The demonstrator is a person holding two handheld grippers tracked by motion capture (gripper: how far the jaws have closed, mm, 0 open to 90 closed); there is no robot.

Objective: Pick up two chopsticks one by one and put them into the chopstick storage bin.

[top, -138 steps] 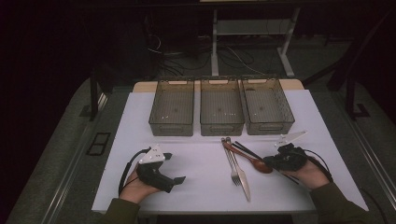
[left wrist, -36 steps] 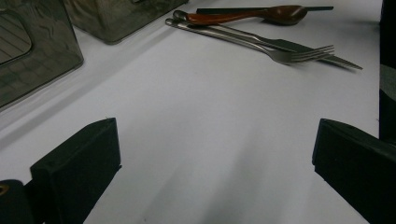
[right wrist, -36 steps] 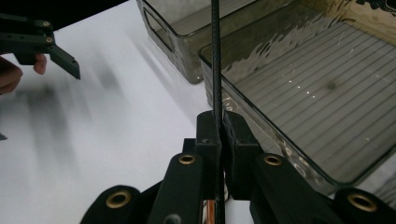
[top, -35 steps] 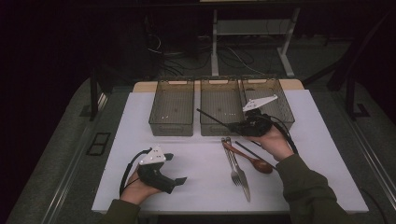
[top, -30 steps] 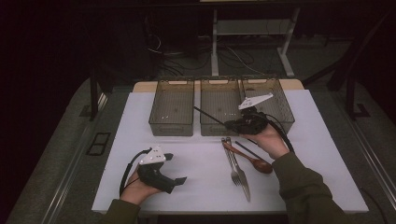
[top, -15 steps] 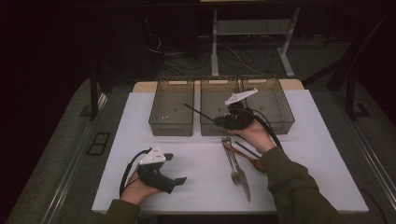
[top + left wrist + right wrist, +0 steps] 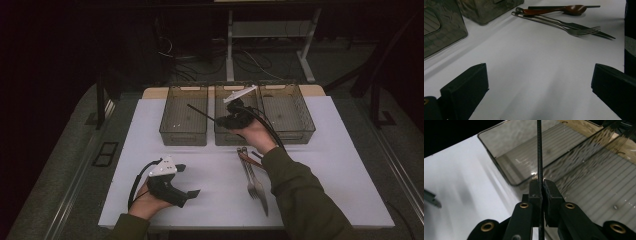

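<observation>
My right gripper (image 7: 221, 120) hovers over the middle clear bin (image 7: 224, 138), shut on a thin black chopstick (image 7: 202, 112). The stick points left, its far end above the left bin (image 7: 183, 88). In the right gripper view the pads (image 7: 535, 191) pinch the chopstick (image 7: 539, 150), which runs straight ahead over a bin's floor. My left gripper (image 7: 186, 189) rests on the white table near the front left, held by a hand. Its jaws stand wide apart around bare tabletop in the left gripper view, left gripper (image 7: 539, 77).
A third clear bin (image 7: 300, 131) stands at the right of the row. A fork (image 7: 251, 175), a knife (image 7: 261, 200) and a brown spoon (image 7: 247, 156) lie by the right forearm. The left gripper view shows the fork (image 7: 574, 30) and spoon (image 7: 574, 9).
My right gripper has carried the chopstick leftward, from over the right bin to over the middle bin. The left gripper has stayed in place.
</observation>
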